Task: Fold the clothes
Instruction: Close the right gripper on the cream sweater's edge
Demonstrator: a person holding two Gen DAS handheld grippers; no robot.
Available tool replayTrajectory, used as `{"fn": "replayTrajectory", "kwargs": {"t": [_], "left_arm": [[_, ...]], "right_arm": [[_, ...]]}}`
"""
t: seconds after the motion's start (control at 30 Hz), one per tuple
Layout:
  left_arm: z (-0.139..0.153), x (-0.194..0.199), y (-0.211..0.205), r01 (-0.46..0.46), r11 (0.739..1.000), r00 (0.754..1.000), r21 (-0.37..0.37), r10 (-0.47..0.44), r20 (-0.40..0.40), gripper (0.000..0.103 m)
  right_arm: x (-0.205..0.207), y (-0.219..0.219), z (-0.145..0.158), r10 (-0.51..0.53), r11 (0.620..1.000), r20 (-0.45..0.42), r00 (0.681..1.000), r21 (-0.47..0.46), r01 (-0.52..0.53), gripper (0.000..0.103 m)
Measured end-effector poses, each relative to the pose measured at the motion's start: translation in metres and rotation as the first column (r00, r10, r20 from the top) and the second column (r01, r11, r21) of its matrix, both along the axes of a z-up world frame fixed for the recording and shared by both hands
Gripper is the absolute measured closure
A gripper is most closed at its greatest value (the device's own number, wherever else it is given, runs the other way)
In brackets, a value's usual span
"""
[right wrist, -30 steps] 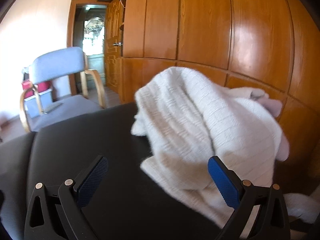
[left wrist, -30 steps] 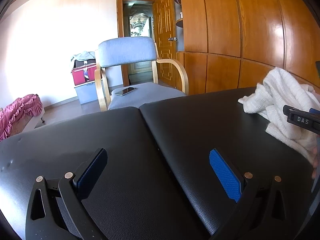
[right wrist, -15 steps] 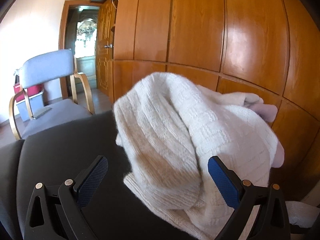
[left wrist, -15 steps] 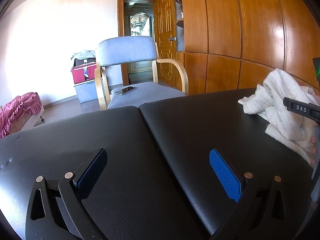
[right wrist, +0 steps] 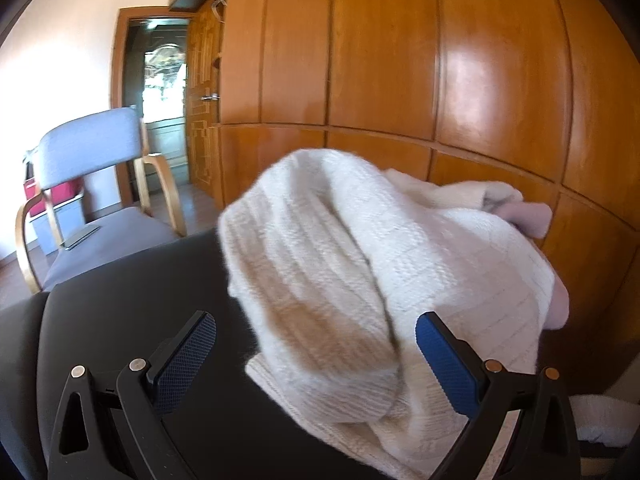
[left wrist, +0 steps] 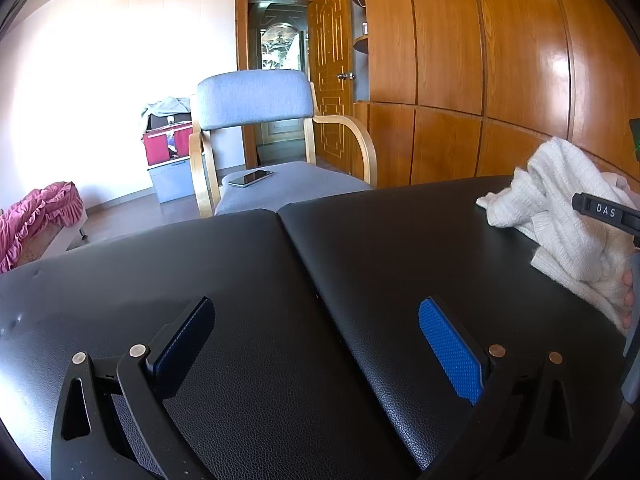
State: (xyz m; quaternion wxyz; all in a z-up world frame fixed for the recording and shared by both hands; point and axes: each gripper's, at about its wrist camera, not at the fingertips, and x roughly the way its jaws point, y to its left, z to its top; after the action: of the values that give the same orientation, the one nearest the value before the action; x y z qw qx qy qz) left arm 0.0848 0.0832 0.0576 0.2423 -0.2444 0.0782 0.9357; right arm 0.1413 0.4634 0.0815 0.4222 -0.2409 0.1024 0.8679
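Note:
A crumpled white knitted garment [right wrist: 360,264] lies in a heap on the black padded table [right wrist: 132,312], near its right end; it also shows in the left wrist view [left wrist: 560,220]. My right gripper [right wrist: 316,356] is open, its jaws on either side of the near edge of the heap, the right pad [right wrist: 444,364] against the cloth. It shows at the right edge of the left wrist view [left wrist: 604,212]. My left gripper [left wrist: 316,344] is open and empty, low over the bare table [left wrist: 280,280] to the left of the garment.
A grey chair with wooden arms [left wrist: 264,152] stands behind the table with a phone [left wrist: 250,178] on its seat. A wooden wardrobe wall [right wrist: 400,60] rises right behind the garment. A pale pink cloth [right wrist: 528,216] lies behind the heap. Pink bedding [left wrist: 36,220] is at far left.
My right gripper has moved closer to the white garment, which now fills the space between its jaws. My left gripper has stayed still.

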Motion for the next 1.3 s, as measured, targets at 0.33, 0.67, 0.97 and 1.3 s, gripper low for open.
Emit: {"fn": "replayTrajectory", "kwargs": {"t": [0.33,0.67,0.97,1.3], "left_arm": [[0.0,0.0,0.002,0.007,1.0,1.0,-0.004,-0.007,0.0,0.0],[-0.001,-0.003,0.002,0.008,1.0,1.0,-0.002,-0.008,0.02,0.0],[-0.002,-0.005,0.001,0.007,1.0,1.0,0.002,-0.007,0.03,0.0],[-0.002,-0.007,0.0,0.005,1.0,0.999,0.008,-0.006,0.043,0.0]], "right_arm": [[0.004,-0.001,0.0,0.119,0.993,-0.076,0.99,0.003,-0.119,0.01],[-0.04,0.026,-0.029,0.143,0.989,0.107,0.984,-0.048,-0.138,0.014],[-0.028,0.057,-0.053,0.106,0.976,0.047,0.993,-0.195,-0.095,0.041],[0.005,0.061,-0.045,0.166,0.931,-0.172,0.971,-0.297,-0.212,0.093]]}}
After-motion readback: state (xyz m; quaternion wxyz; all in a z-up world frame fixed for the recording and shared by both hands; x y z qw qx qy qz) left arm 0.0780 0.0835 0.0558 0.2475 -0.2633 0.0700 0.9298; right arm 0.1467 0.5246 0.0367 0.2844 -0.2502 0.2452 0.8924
